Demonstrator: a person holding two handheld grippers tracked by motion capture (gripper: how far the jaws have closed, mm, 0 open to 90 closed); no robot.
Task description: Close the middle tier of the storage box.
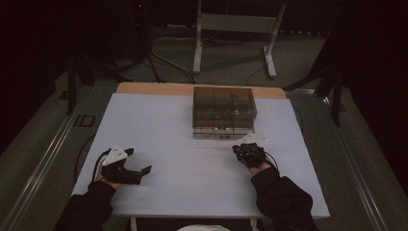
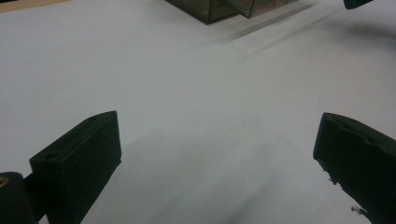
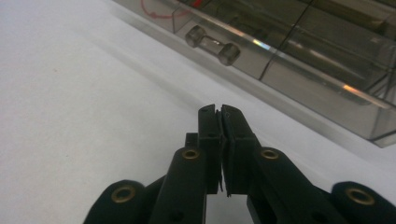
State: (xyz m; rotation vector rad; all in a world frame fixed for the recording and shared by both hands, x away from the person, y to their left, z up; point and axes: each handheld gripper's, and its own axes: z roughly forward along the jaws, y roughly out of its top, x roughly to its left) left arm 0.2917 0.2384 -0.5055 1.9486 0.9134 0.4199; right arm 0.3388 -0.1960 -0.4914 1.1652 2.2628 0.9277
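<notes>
Resting my right gripper (image 3: 219,112) with jaws pressed together on nothing, I keep it just before the smoky clear drawer box (image 1: 223,111) near the bench's (image 1: 159,125) far edge. My left gripper (image 1: 139,171) sits wide open toward the near left corner; the drawer contents look dim, perhaps something red.

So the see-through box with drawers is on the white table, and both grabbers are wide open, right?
Not quite. The see-through box does sit on the white table, and the left grabber is wide open, as the left gripper view shows. But the right grabber is shut: in the right gripper view its two black jaws press together with nothing between them, just in front of the box.
</notes>
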